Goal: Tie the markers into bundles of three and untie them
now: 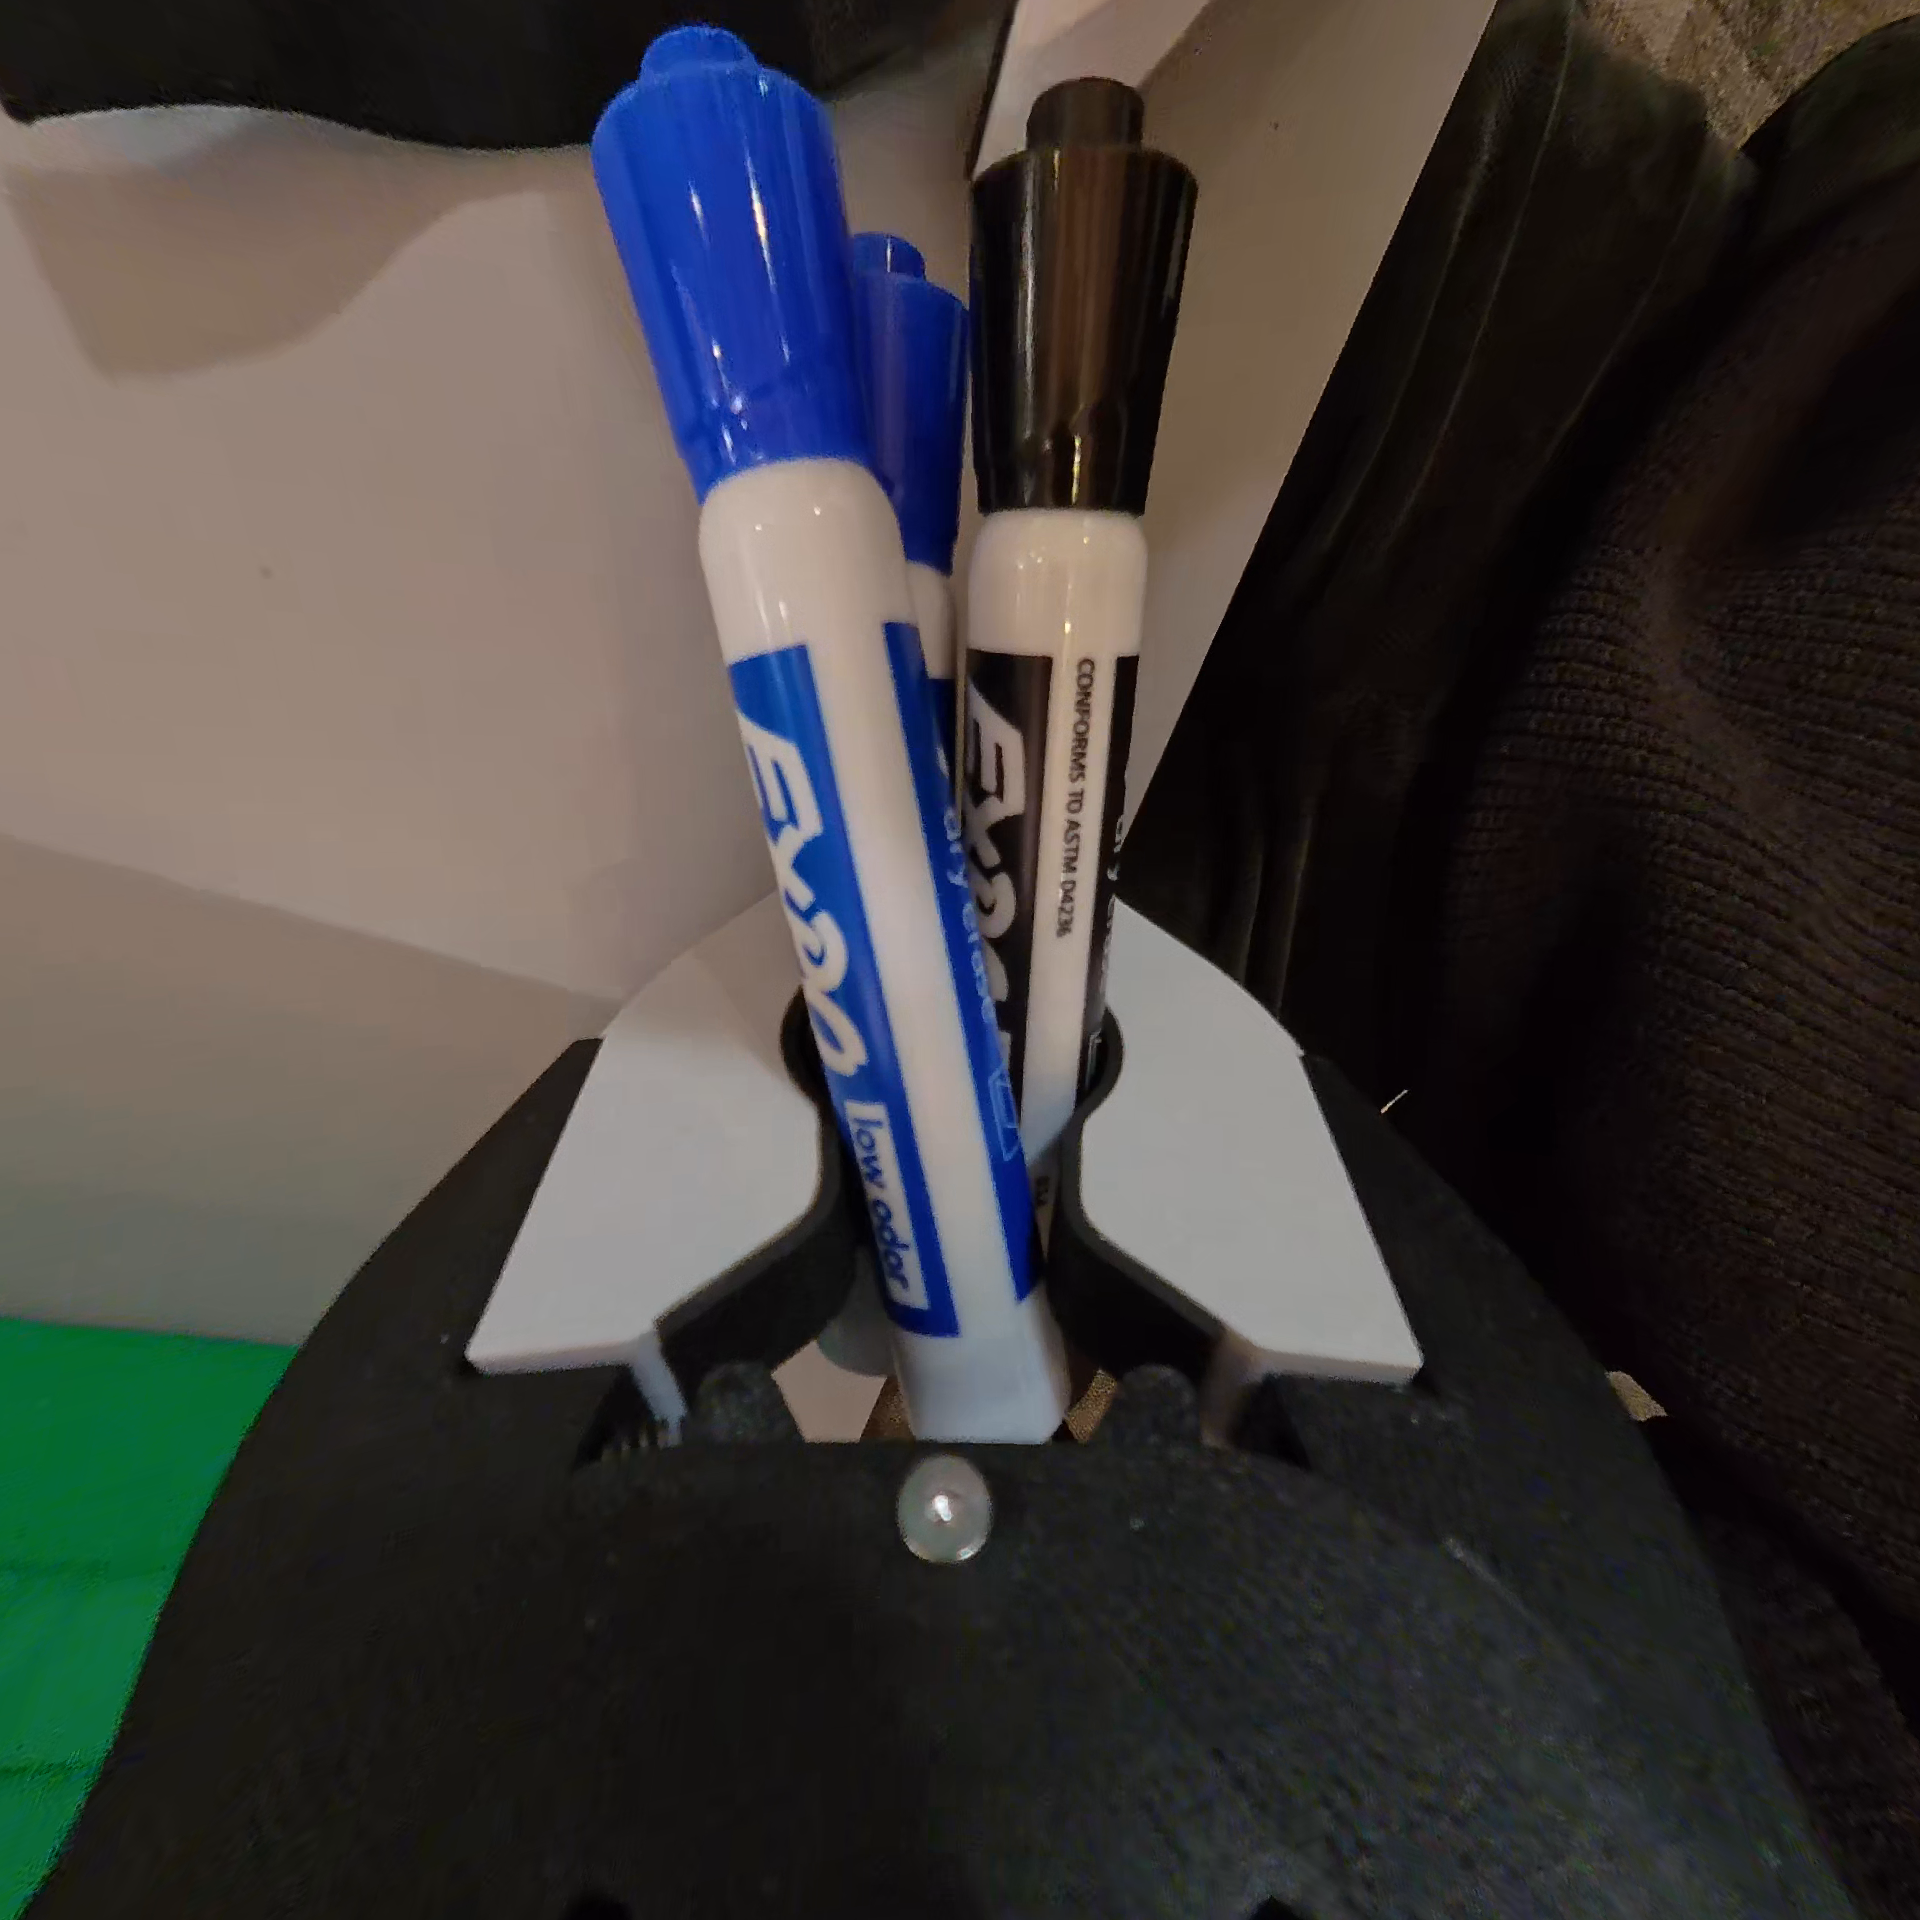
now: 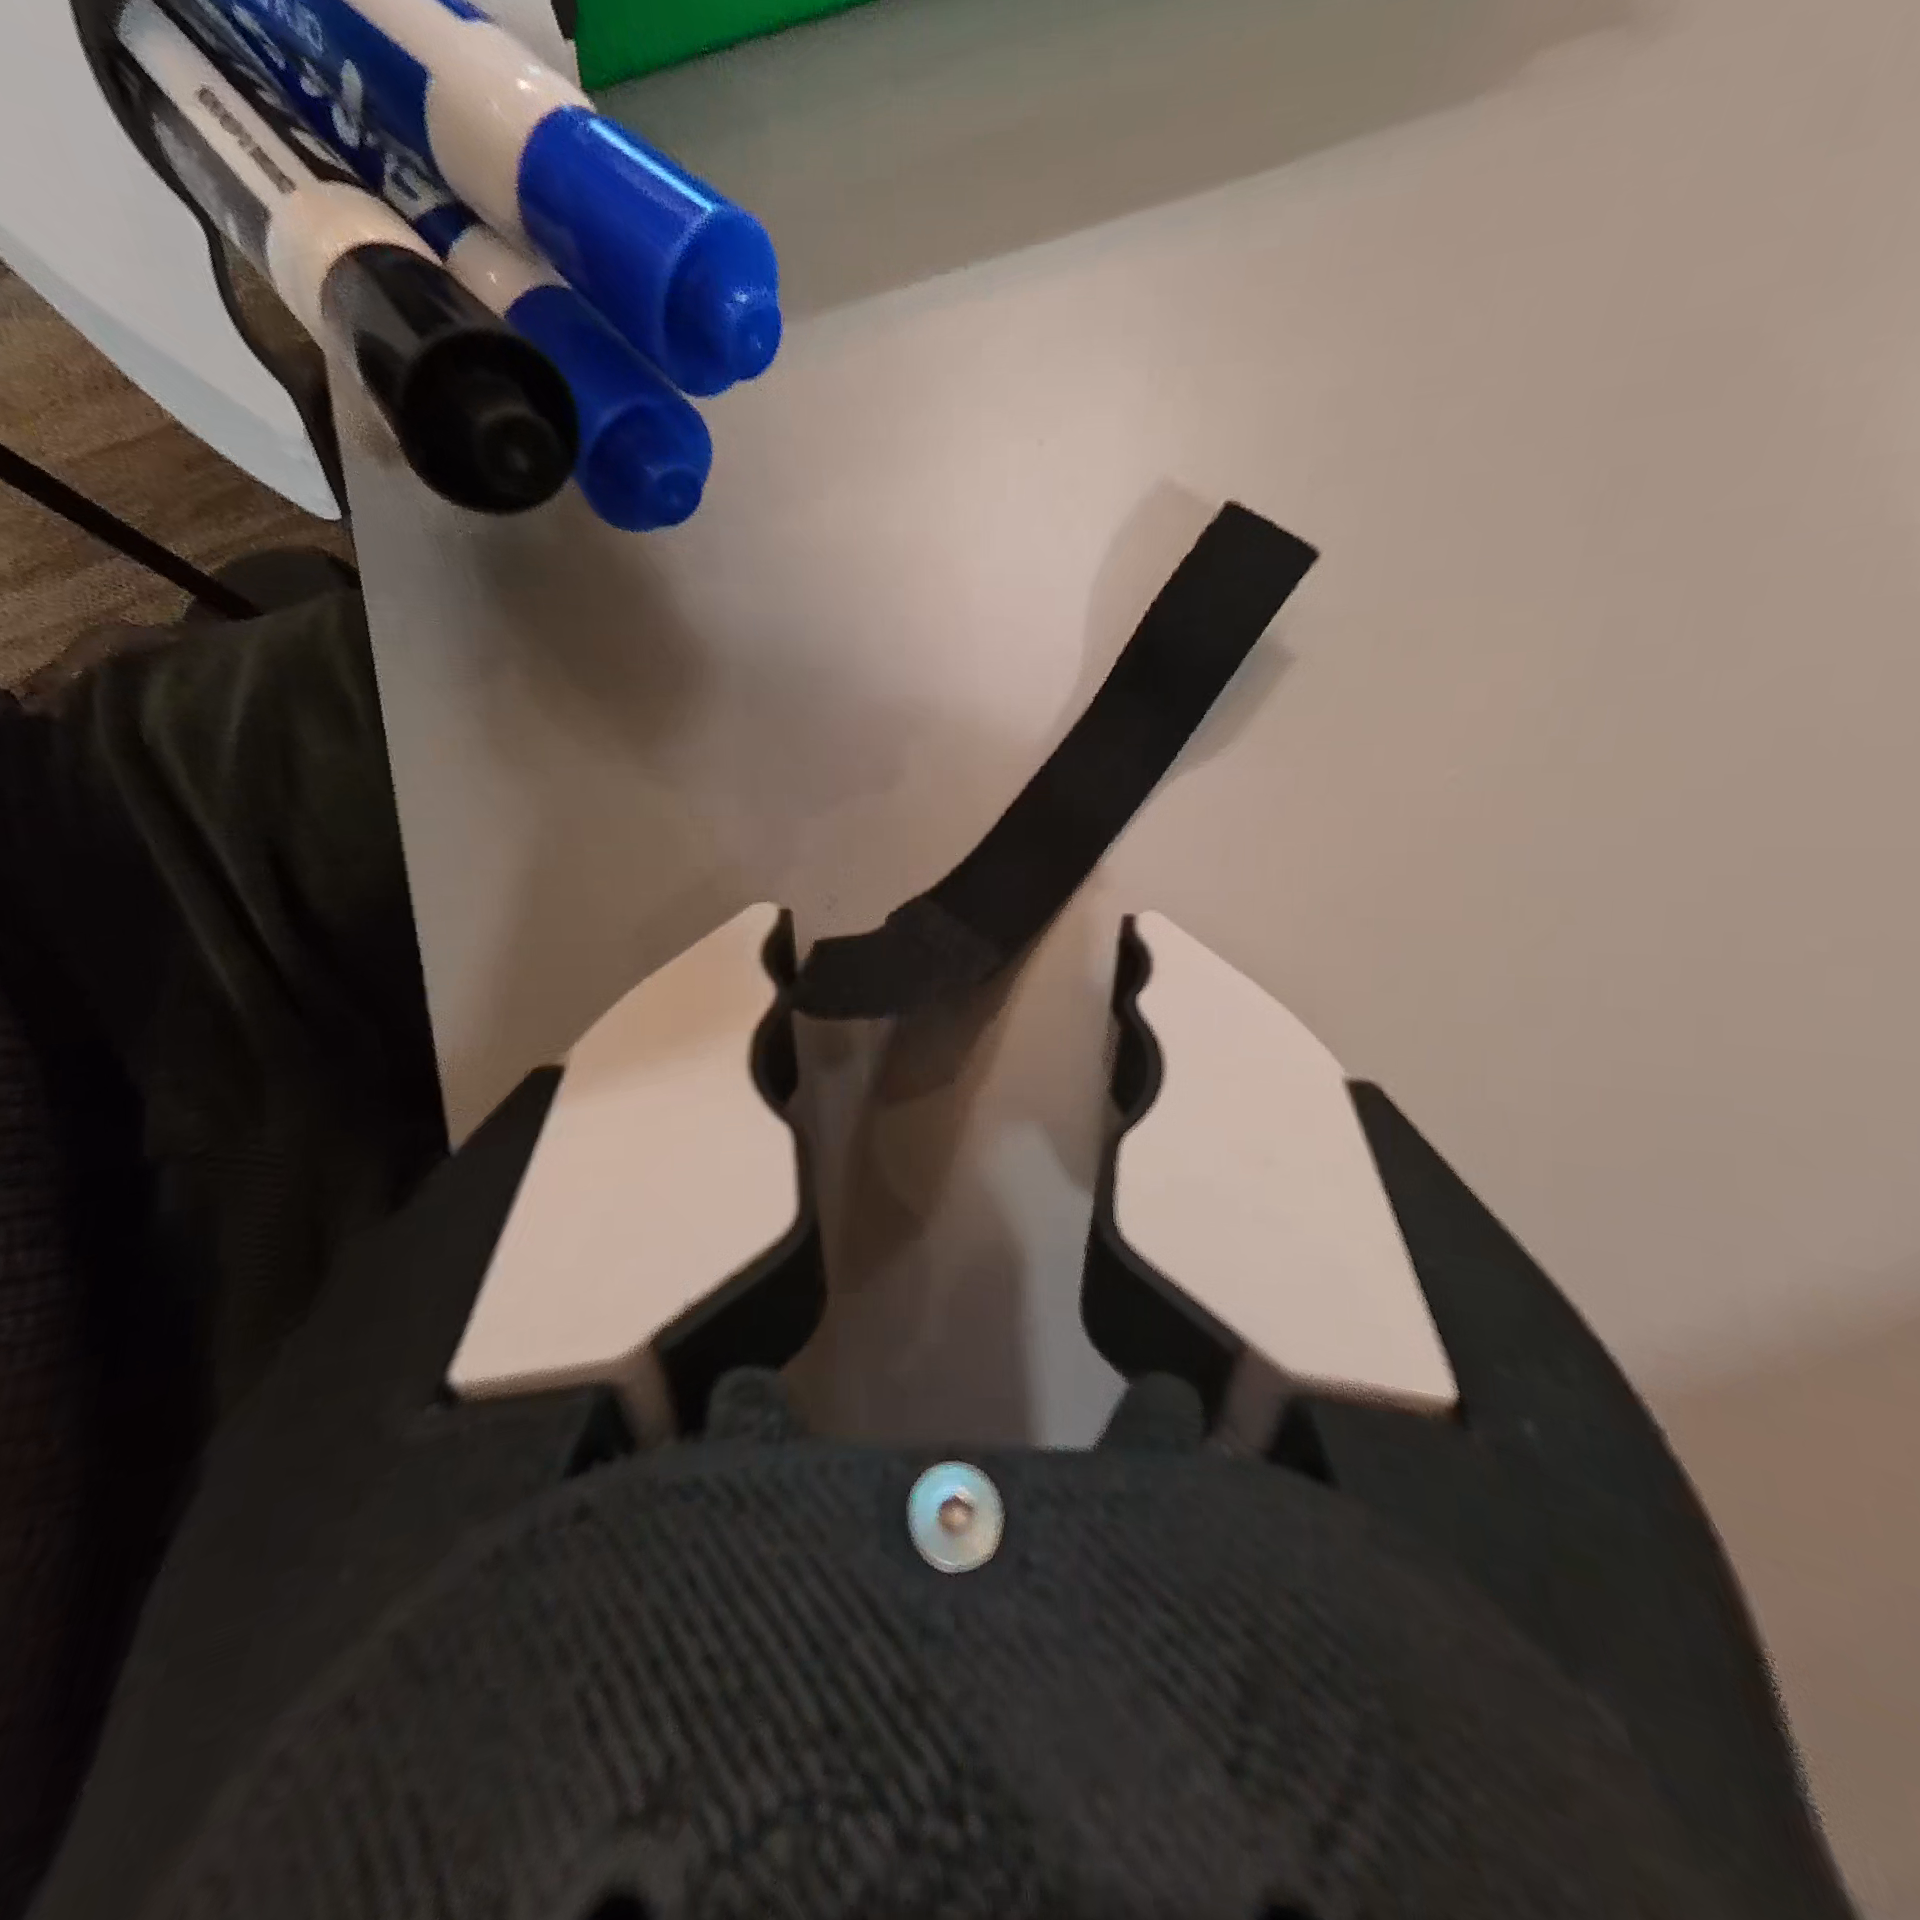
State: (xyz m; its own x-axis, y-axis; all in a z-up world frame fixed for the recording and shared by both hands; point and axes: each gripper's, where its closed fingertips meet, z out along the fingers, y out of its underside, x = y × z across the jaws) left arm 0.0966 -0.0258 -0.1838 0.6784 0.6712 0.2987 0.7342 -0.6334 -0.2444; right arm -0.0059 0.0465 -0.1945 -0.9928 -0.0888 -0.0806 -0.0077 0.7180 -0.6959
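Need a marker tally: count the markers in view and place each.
3, all bunched in the left gripper: a front blue marker, a black marker beside it, a second blue marker behind. More could be hidden.

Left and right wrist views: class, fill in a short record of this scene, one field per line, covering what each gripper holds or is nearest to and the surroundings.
Left gripper: shut on a bundle of three markers
Bundle: two blue-capped markers and one black-capped marker, caps pointing away from the camera
Right gripper: open, holding nothing
Nearest to right gripper: black strap on the white table, its near end by the left fingertip
Surroundings: dark clothing; green object at far edge
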